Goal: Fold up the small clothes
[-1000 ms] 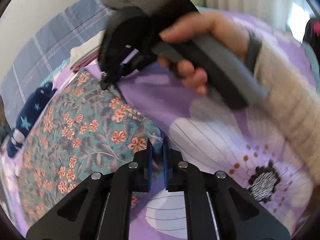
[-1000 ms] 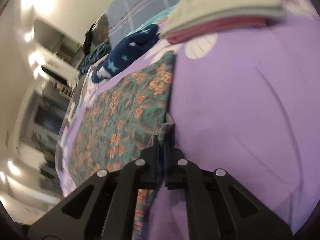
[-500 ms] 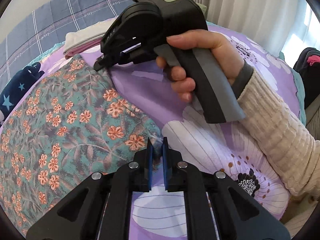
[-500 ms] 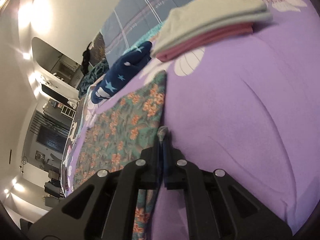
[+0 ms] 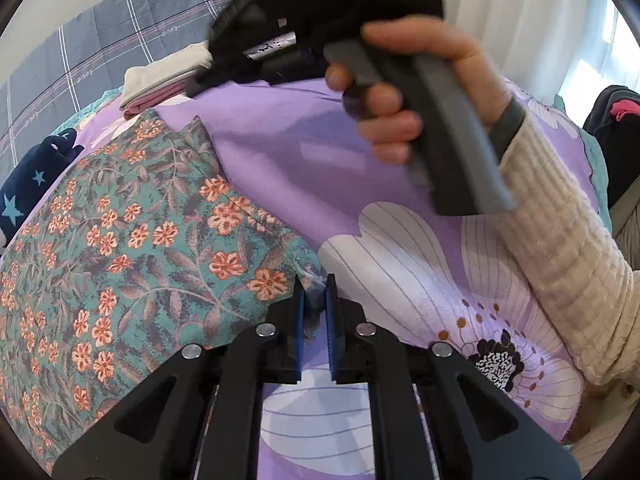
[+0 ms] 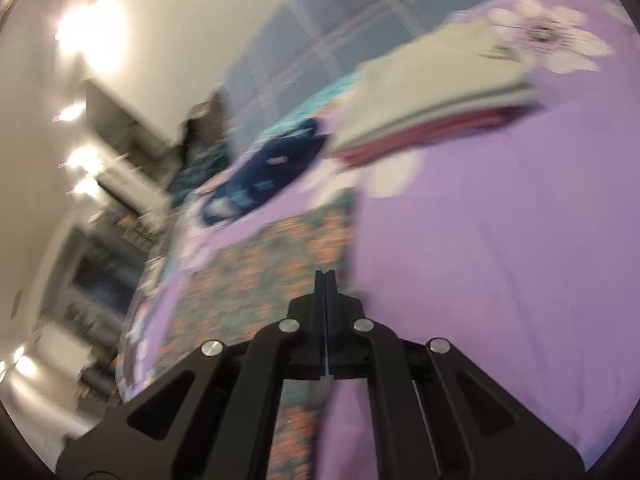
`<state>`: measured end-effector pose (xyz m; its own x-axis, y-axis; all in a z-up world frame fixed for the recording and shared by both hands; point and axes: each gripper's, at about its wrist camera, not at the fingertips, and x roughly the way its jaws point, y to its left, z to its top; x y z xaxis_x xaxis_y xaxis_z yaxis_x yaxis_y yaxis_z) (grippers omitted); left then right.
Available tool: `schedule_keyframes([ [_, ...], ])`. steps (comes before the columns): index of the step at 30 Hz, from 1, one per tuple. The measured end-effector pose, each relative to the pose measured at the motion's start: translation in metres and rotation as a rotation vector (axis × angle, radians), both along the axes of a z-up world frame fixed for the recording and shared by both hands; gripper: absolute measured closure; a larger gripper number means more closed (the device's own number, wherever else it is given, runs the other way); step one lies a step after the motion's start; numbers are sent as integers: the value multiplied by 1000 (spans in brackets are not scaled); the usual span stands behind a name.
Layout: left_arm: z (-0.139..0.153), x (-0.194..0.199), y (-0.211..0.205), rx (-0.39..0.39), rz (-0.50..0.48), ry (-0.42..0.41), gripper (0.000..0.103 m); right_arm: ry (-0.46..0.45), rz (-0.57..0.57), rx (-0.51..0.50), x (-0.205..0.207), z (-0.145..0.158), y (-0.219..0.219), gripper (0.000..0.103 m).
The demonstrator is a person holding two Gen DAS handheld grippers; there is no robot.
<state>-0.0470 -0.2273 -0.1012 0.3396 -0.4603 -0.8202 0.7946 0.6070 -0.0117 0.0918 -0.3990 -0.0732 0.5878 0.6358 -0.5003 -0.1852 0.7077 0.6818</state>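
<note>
A teal garment with orange flowers (image 5: 132,240) lies flat on the purple flowered bedsheet (image 5: 280,160). My left gripper (image 5: 315,292) is shut on its near right corner, with cloth between the blue pads. My right gripper (image 6: 326,280) is shut and empty, lifted above the garment's far right edge (image 6: 304,248); that view is blurred. In the left wrist view the right gripper body (image 5: 320,20) is held by a hand in a cream sleeve, high over the sheet.
A stack of folded clothes, cream on pink (image 5: 160,84), sits at the back, also in the right wrist view (image 6: 432,96). A navy star-print garment (image 5: 28,176) lies at the left. A grey plaid pillow (image 5: 100,40) lies behind.
My right gripper has let go of the garment's far corner and lifted away. The far corner now lies on the sheet. My left gripper keeps its hold.
</note>
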Motion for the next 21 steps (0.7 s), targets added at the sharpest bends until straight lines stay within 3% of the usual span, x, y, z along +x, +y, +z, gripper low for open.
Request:
schedule_keyframes([
  [2, -3, 1, -1, -3, -2, 7, 94, -1, 114, -22, -1, 1, 18, 100],
  [3, -4, 2, -1, -6, -2, 10, 94, 26, 132, -84, 2, -6, 30, 100],
  [5, -3, 2, -2, -24, -1, 27, 90, 115, 20, -312, 15, -33, 40, 103],
  [9, -2, -5, -7, -40, -20, 22, 79, 108, 20, -238, 19, -38, 29, 103],
  [14, 17, -4, 25, -133, -5, 76, 79, 77, 24, -294, 15, -37, 36, 103],
  [18, 38, -9, 94, -130, 145, -31, 73, 51, 23, -321, 16, -35, 38, 103],
  [21, 46, -10, 171, -144, 325, -80, 71, 51, 12, -296, 14, -33, 36, 103],
])
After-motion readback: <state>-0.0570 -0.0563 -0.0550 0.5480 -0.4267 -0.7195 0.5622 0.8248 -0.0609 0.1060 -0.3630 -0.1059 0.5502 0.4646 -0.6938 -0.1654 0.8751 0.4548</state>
